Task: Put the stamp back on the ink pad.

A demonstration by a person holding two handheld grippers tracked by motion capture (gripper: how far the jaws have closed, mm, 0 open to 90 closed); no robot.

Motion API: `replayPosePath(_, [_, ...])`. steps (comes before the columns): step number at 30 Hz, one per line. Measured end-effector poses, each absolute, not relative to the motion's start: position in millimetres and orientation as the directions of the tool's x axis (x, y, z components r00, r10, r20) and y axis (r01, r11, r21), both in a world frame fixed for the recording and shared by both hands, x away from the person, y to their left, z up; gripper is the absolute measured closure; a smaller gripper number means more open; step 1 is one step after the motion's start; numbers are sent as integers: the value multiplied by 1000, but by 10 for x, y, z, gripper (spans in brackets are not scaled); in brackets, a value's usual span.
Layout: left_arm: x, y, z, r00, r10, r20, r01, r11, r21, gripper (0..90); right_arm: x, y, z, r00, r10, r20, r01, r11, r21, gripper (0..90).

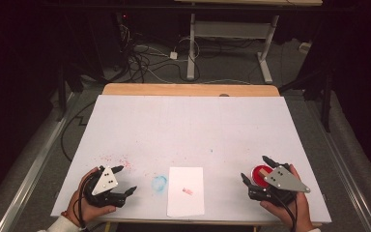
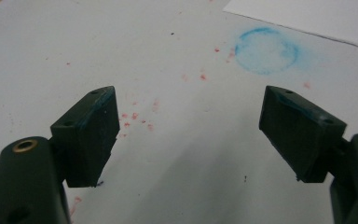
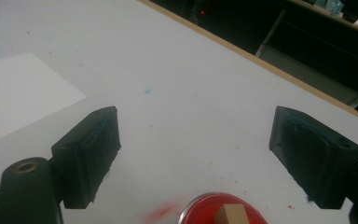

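Both grippers sit low at the near edge of the white-covered tabletop point(image 1: 188, 121), each in one of the person's hands. The right gripper point(image 1: 257, 170) has its jaws spread wide with nothing between them, right over a round red ink pad dish point(image 1: 262, 173) with a small tan wooden block point(image 3: 227, 215) standing in it. The left gripper point(image 1: 123, 179) is just as wide open and empty, hovering above scattered red specks. A smudged blue ring stain point(image 2: 266, 50) lies beside a white sheet of paper point(image 1: 186, 191) that carries a small red mark point(image 1: 187, 191), between the two grippers.
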State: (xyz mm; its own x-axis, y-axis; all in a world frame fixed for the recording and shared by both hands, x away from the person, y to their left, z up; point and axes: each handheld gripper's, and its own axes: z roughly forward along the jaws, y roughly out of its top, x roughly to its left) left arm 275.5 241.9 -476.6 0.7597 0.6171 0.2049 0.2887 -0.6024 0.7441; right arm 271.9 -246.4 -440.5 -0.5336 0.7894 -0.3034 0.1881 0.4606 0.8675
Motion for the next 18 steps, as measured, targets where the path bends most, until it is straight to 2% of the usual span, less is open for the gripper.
replayPosePath(18, [2736, 2411, -4724, 740, 634, 227, 254, -575, 778, 159, 2660, -2459, -4526, -545, 775, -321, 184, 484, 856, 163])
